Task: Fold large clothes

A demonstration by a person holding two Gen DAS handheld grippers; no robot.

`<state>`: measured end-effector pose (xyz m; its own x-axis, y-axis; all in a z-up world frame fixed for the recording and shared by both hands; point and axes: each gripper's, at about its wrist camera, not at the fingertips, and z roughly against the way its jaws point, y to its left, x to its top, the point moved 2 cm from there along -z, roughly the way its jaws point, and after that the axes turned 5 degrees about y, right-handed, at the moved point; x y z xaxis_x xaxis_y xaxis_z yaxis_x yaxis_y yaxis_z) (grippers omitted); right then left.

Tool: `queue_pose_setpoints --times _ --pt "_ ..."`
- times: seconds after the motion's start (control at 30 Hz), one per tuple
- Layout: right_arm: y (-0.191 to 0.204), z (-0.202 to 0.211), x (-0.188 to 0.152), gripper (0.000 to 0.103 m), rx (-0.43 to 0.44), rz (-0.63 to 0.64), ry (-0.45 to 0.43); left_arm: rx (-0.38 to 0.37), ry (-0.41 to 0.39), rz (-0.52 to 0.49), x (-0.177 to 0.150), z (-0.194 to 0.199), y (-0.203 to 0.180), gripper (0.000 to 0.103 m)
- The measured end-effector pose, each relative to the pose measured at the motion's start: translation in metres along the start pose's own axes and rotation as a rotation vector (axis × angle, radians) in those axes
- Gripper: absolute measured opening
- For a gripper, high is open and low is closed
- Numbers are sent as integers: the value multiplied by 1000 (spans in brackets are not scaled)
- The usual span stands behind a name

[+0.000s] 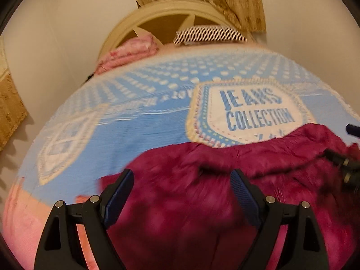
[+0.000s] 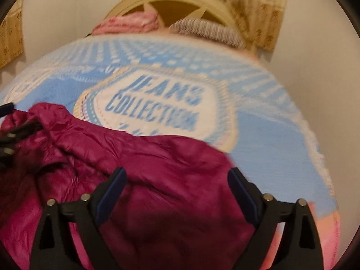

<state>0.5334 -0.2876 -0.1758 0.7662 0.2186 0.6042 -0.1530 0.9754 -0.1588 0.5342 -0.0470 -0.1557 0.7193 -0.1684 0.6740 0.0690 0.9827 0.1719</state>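
Observation:
A magenta quilted jacket [image 1: 191,213] lies crumpled on the near part of a bed with a blue "JEANS COLLECTION" cover [image 1: 135,130]. My left gripper [image 1: 181,174] hovers over the jacket's left part, jaws wide apart, with nothing pinched between the blue pads. In the right wrist view my right gripper [image 2: 176,172] stands open above the jacket [image 2: 157,157], near its right edge, with no fabric clamped. Each gripper shows at the edge of the other's view: the right gripper [image 1: 344,168] and the left gripper [image 2: 9,135]. Both views are blurred.
At the head of the bed are a cream curved headboard [image 1: 162,15], a folded pink blanket [image 1: 128,54] and a striped pillow [image 1: 209,34]. A patterned curtain [image 1: 236,0] hangs behind. White walls flank the bed. A pink sheet edge [image 1: 20,220] shows at the near corner.

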Motion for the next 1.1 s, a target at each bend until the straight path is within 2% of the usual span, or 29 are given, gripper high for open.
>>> queue_pose_setpoints --times 0.13,0.23,0.37,0.47,0.67,0.83,1.1 --pt "-23 44 -49 95 59 -53 28 54 -26 -5 -50 55 32 88" --pt "-26 68 -100 95 57 -47 69 71 -12 -3 -94 79 50 88" --pt "-24 97 -154 95 27 -64 76 131 52 4 -160 96 64 88" --pt "-22 117 -191 95 31 -100 81 116 90 37 -194 106 74 88" --pt "-14 137 -235 95 26 -122 84 89 121 58 -243 125 68 88" --pt "-13 152 -265 95 27 -156 92 59 130 86 -270 145 65 88" --pt "-7 176 -302 95 40 -178 86 53 123 67 -315 177 63 88"
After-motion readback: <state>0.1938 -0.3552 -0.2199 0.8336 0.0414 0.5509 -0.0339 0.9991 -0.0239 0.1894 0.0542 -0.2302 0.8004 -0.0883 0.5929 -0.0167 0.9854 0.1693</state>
